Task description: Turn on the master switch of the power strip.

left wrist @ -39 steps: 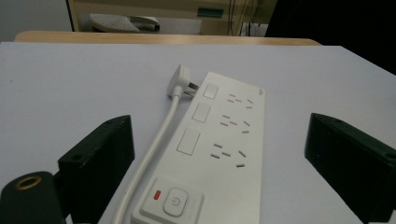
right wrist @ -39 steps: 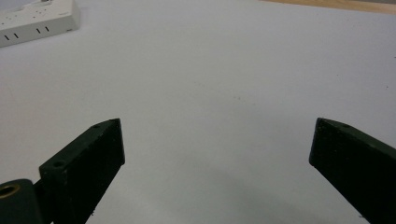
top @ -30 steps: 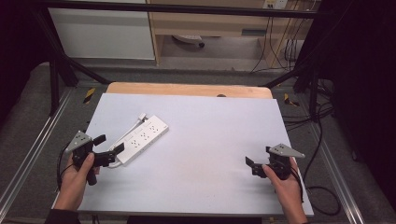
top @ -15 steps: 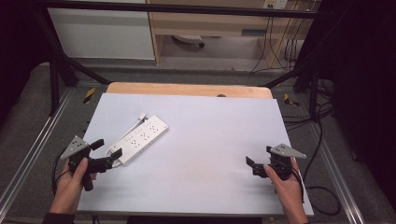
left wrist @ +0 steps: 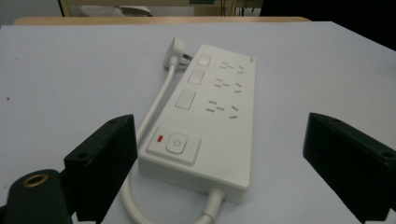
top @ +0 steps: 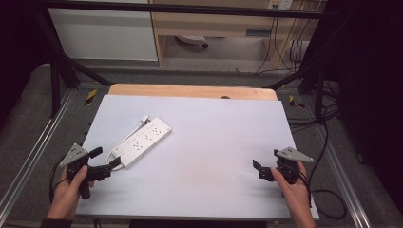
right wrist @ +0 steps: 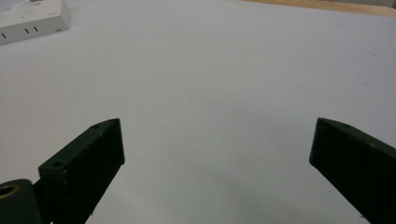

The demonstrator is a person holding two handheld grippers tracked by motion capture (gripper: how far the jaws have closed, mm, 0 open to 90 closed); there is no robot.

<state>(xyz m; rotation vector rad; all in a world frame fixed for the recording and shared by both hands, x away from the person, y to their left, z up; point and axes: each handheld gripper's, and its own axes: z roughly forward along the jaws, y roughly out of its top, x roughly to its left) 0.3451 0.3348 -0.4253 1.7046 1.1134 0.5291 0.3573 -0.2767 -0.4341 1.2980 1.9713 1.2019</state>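
Observation:
A white power strip [top: 143, 141] lies slantwise on the left half of the white table [top: 214, 142]. Its cord loops back along its left side to a plug [top: 144, 118] at the far end. My left gripper [top: 105, 158] is open just short of the strip's near end and touches nothing. In the left gripper view the strip [left wrist: 210, 116] lies ahead between the spread jaws of that gripper [left wrist: 219, 130], switch end nearest. My right gripper [top: 260, 170] is open over bare table at the near right. In the right gripper view its jaws [right wrist: 217, 128] frame bare surface, with the strip's corner [right wrist: 28, 18] at far left.
A wooden board edge [top: 190, 90] shows behind the white top. Metal frame rails [top: 43, 152] run along both sides. Black cables [top: 328, 199] trail on the floor at the right. A cabinet and shelf stand beyond the table.
My left gripper has drawn back toward the near-left, away from the strip's near end. The strip and the right gripper have stayed put.

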